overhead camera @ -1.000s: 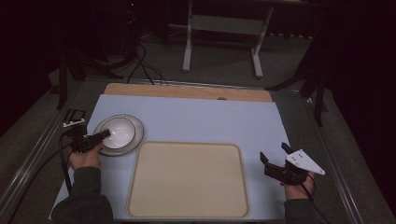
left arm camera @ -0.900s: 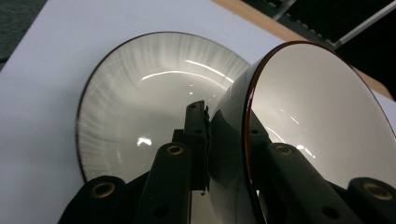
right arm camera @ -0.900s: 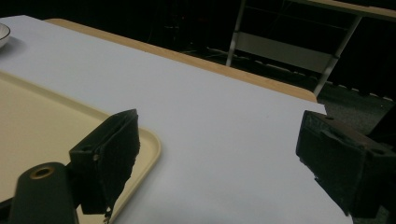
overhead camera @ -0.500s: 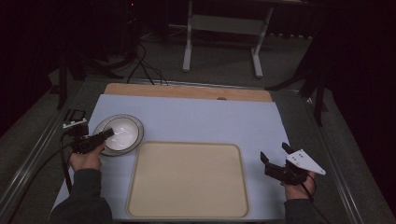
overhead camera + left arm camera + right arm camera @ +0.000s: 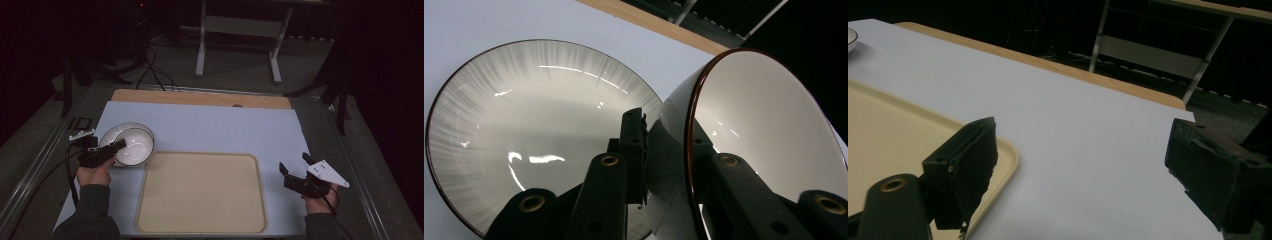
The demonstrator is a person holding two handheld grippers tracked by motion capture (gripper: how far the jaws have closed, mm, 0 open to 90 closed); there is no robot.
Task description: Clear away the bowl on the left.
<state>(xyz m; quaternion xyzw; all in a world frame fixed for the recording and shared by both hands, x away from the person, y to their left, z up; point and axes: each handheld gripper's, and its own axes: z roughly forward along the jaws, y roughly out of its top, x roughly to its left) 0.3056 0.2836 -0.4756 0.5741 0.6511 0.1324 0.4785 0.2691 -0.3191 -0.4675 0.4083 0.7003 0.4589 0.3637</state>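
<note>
Bowl (image 5: pixel 131 145) gripped by left gripper (image 5: pixel 106 152), tilted up off the plate (image 5: pixel 112 134) at left of the high view.
Left gripper view: jaws closed tight on the bowl (image 5: pixel 754 140) wall, one jaw inside the rim, one outside; plate (image 5: pixel 539 130) lies flat behind it at frame left. A second ago the high view showed one flat round dish; now the bowl is raised and tipped, its rim overlapping the plate, sitting just upper left of the beige tray (image 5: pixel 201 192). Right gripper (image 5: pixel 296 176) unchanged at lower right of the high view, jaws wide apart, nothing between them, over the blue mat (image 5: pixel 225 130) beside the tray (image 5: pixel 893 145).
</note>
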